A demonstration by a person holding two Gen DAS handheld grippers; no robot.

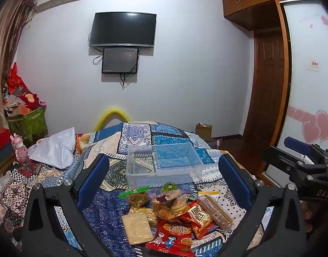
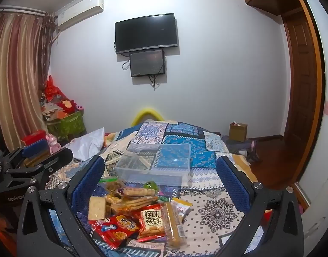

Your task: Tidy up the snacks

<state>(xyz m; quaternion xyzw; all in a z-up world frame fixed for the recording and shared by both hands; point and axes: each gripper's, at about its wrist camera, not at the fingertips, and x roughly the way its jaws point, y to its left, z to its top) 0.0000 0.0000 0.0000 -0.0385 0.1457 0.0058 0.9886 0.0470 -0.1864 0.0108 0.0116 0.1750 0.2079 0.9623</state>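
Observation:
A heap of snack packets (image 1: 174, 214) lies on the patterned blue bedspread (image 1: 142, 135), with red bags, a pale biscuit slab (image 1: 137, 228) and a long bar. Just beyond it stands a clear plastic box (image 1: 164, 162) with dividers. My left gripper (image 1: 164, 171) hangs open above the heap, nothing between its blue pads. In the right wrist view the same snack heap (image 2: 138, 212) and the clear box (image 2: 155, 163) lie ahead. My right gripper (image 2: 160, 170) is open and holds nothing. Each gripper shows at the edge of the other's view.
A white pillow (image 1: 54, 150) and a pink figurine (image 1: 19, 147) sit at the left. Green boxes with red clutter (image 1: 27, 115) stand by the curtain. A cardboard box (image 2: 238, 131) is on the floor at the right, near the wooden door (image 2: 300, 81).

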